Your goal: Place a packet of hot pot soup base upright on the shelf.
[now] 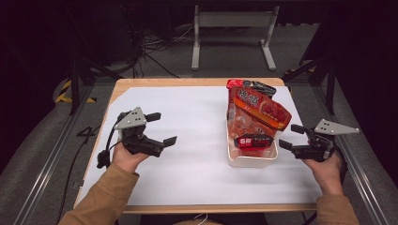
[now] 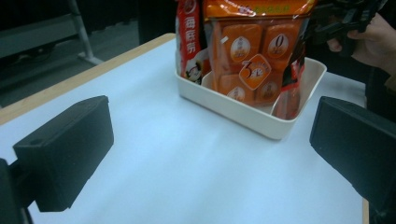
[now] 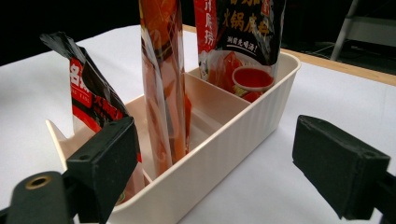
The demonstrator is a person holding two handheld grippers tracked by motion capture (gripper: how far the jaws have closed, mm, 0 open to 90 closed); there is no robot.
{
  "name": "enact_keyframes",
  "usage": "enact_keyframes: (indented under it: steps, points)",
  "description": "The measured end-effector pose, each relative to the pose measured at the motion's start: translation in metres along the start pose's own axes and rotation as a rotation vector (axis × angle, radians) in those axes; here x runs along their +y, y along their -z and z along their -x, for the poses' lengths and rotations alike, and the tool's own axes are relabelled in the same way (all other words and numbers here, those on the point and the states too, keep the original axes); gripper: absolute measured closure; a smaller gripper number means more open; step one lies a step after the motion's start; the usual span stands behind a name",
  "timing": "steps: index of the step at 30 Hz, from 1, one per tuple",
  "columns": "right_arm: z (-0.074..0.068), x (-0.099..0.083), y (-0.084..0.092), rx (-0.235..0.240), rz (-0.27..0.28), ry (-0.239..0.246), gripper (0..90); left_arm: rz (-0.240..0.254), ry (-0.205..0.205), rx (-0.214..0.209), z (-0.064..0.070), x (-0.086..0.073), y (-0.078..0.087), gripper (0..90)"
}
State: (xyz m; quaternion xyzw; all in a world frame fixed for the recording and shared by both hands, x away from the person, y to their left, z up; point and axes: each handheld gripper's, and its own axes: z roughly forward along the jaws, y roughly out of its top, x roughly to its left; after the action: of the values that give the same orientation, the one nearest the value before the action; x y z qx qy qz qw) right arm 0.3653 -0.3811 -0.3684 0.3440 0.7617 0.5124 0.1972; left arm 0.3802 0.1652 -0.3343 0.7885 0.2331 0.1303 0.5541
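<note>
— what do we find at the fingers?

— we find the left gripper (image 1: 162, 127) with its jaws spread wide and nothing between them, held over bare white table (image 1: 187, 159) well to the left of the bin (image 1: 248, 161). the right gripper (image 1: 292, 136) is likewise spread and empty, its jaws just beside the bin's right wall; we cannot tell whether they touch it.

— and outward from there?

— we note each tool held in a hand (image 1: 126, 157), tan sleeves (image 1: 101, 199) entering from the bottom edge. the cream ribbed bin (image 3: 224, 154) has dividers inside. an orange packet (image 2: 257, 46) stands upright in the middle, a red and black packet (image 3: 238, 42) at the far end, a small dark packet (image 3: 88, 98) at the near end.

— surroundings?

— we see a wooden table edge (image 1: 197, 82), grey floor, and a metal stand (image 1: 232, 35) beyond.
</note>
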Motion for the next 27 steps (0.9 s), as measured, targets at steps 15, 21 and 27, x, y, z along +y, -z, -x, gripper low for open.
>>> enact_keyframes:
  steps: [15,21,27]
  points:
    - [0.002,-0.004,0.003,-0.022,0.016,0.001,8.0,-0.005,0.056,0.108,-0.021,-0.049,0.025,0.1]
    - [0.003,-0.006,0.002,-0.035,0.029,0.012,5.4,-0.010,0.083,0.114,-0.026,-0.066,0.025,0.1]
    - [0.003,-0.009,0.002,-0.037,0.052,0.017,1.2,-0.047,0.086,0.143,-0.032,-0.082,0.016,0.1]
